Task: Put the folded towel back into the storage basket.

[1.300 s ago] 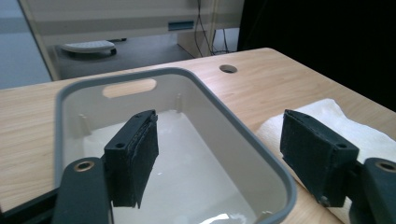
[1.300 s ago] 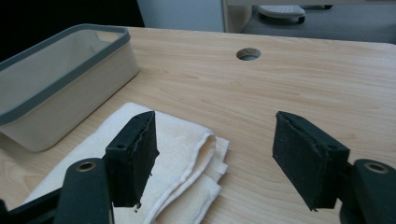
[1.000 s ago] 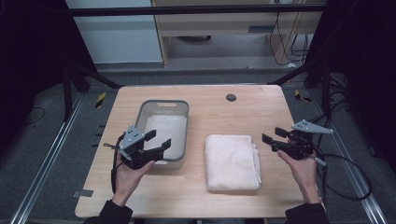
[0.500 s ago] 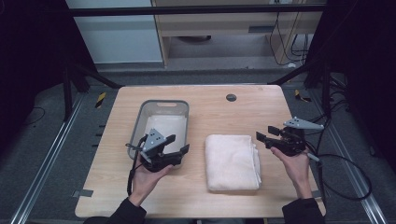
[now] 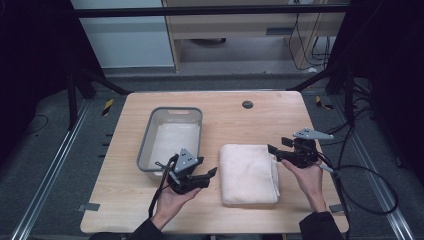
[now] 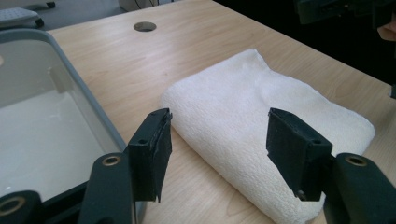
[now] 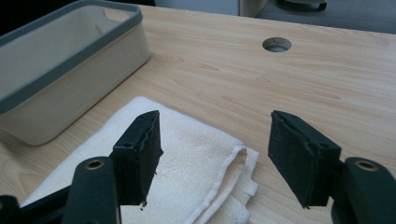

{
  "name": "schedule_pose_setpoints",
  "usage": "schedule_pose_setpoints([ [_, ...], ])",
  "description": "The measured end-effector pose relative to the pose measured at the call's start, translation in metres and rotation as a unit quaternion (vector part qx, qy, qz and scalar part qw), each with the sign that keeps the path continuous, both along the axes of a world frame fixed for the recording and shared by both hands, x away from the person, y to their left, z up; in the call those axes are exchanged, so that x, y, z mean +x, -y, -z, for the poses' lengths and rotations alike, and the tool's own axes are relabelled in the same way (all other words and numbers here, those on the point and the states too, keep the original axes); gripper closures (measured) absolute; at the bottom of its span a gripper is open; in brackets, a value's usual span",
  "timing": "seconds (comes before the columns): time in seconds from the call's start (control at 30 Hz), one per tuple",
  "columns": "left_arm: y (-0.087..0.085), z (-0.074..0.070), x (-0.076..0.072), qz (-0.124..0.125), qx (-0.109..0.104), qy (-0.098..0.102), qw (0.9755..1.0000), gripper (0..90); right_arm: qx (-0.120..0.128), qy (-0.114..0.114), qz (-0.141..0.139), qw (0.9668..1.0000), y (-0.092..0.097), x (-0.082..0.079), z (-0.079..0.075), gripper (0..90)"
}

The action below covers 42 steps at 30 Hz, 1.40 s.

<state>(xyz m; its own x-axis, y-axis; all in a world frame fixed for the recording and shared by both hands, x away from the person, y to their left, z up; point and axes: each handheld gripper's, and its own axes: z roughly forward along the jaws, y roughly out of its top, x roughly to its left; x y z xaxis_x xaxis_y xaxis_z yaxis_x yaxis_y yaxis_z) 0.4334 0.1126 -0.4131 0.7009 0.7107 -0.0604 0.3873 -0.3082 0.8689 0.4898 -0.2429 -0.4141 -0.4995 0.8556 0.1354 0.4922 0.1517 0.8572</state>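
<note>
A folded white towel (image 5: 248, 172) lies flat on the wooden table (image 5: 225, 115), right of a grey-rimmed plastic bin (image 5: 146, 140). My left gripper (image 5: 210, 176) is open just left of the towel's near half, its jaws pointing at the towel (image 6: 243, 121) with nothing between them. My right gripper (image 5: 274, 152) is open at the towel's far right corner, jaws apart above the layered edges (image 7: 229, 172). The bin (image 7: 60, 60) stands beyond the towel in the right gripper view. Each gripper is held by a hand coming from the near table edge.
A round cable hole (image 5: 247, 104) sits in the table behind the towel. Black cables trail off the right side of the table (image 5: 370, 185). The bin (image 6: 70, 93) holds a pale flat lining. Dark frame rails flank the table.
My left gripper has moved right, from beside the bin to the towel's left edge. My right gripper has shifted left, closing in on the towel's right corner.
</note>
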Motion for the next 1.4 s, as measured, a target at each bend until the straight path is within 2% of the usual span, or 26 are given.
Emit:
schedule_pose_setpoints([
  [0.07,0.004,0.003,-0.001,0.001,0.003,-0.005,1.0000,39.7,-0.008,-0.005,-0.001,1.0000,-0.003,0.002,0.004,32.2],
  [0.13,0.007,0.006,-0.001,-0.001,0.008,-0.006,1.0000,39.6,-0.009,-0.005,-0.003,0.9999,-0.003,0.003,0.006,31.8],
  [0.23,0.011,0.011,-0.001,-0.001,0.012,-0.013,0.9998,39.2,-0.007,-0.022,0.005,0.9997,0.000,0.006,0.015,30.8],
  [0.4,0.019,0.019,-0.002,-0.001,0.023,-0.019,0.9996,37.8,-0.005,-0.034,0.018,0.9992,0.005,0.009,0.024,28.1],
  [0.57,0.028,0.028,-0.002,0.004,0.036,-0.027,0.9990,36.6,-0.013,-0.044,0.018,0.9988,0.005,0.012,0.033,25.8],
  [0.87,0.042,0.047,-0.001,-0.003,0.059,-0.045,0.9972,29.1,-0.017,-0.062,0.016,0.9978,0.001,0.016,0.046,22.6],
  [1.17,0.051,0.059,0.003,0.000,0.056,-0.064,0.9963,20.5,-0.015,-0.075,0.016,0.9969,0.000,0.019,0.057,21.5],
  [1.4,0.055,0.061,0.005,-0.001,0.042,-0.074,0.9964,16.9,-0.013,-0.085,0.012,0.9962,-0.006,0.022,0.064,21.7],
])
